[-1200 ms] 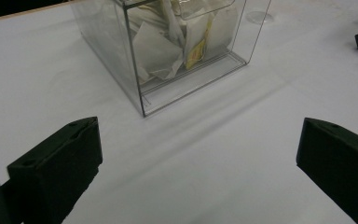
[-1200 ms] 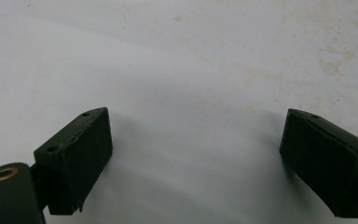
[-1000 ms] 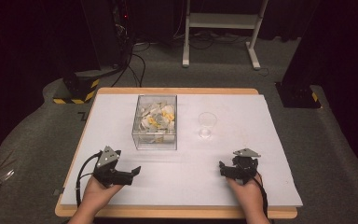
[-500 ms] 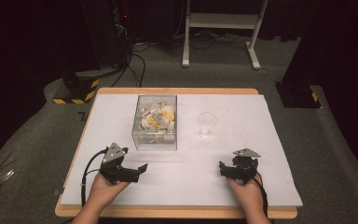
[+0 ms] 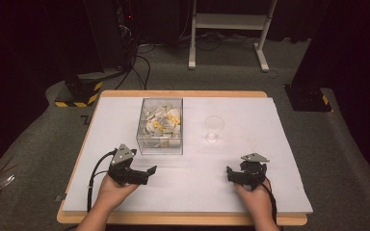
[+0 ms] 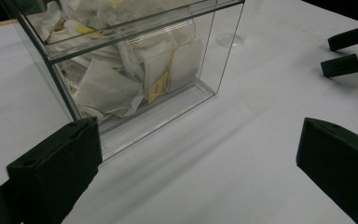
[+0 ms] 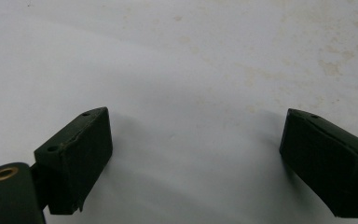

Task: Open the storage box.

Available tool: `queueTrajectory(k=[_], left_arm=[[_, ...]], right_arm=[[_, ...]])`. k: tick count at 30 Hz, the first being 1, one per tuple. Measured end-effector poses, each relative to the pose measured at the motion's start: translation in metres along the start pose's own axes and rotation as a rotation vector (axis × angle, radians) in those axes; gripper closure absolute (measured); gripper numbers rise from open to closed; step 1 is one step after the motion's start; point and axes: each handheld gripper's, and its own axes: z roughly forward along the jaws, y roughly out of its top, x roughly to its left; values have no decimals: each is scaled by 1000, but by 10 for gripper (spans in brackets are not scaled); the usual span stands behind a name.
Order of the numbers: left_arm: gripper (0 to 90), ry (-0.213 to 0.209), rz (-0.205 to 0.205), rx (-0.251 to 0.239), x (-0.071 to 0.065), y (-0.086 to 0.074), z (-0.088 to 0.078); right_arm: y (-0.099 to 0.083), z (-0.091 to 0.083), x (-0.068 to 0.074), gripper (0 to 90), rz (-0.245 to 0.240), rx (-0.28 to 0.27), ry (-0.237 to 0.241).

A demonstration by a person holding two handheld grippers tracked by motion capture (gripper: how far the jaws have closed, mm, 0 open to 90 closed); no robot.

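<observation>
A clear plastic box holding several white and yellow sachets stands on the white table top, left of centre. In the left gripper view the box is close ahead. An empty clear cup stands upright to the right of the box. My left gripper is just in front of the box, jaws pointing right; in its own view it is open with nothing between the jaws. My right gripper rests near the front right, and in its own view it is open over bare table.
The right gripper is seen from the left gripper view at the upper right, with the cup's base beyond the box. The wooden table edge runs along the front. Dark floor, cables and a white stand lie beyond the table.
My left gripper has moved a little to the right and forward, nearer the box's front. The right gripper, the box and the cup have stayed put.
</observation>
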Motion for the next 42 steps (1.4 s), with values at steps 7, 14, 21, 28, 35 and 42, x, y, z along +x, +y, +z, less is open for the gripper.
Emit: queueTrajectory(k=[7,14,21,28,35,42], left_arm=[[10,1,-9,-17,2,4,8],[17,7,-9,4,5,6,20],[54,8,-16,1,8,8,28],[70,-12,-38,-16,10,12,36],[78,-13,-47,-21,11,15,42],[83,-10,-48,-16,12,14,51]], right_arm=[[0,0,0,91,0,0,0],[0,0,0,91,-2,-1,0],[0,0,0,91,-2,0,0],[0,0,0,91,0,0,0],[0,0,0,92,-1,0,0],[0,0,0,92,-2,-1,0]])
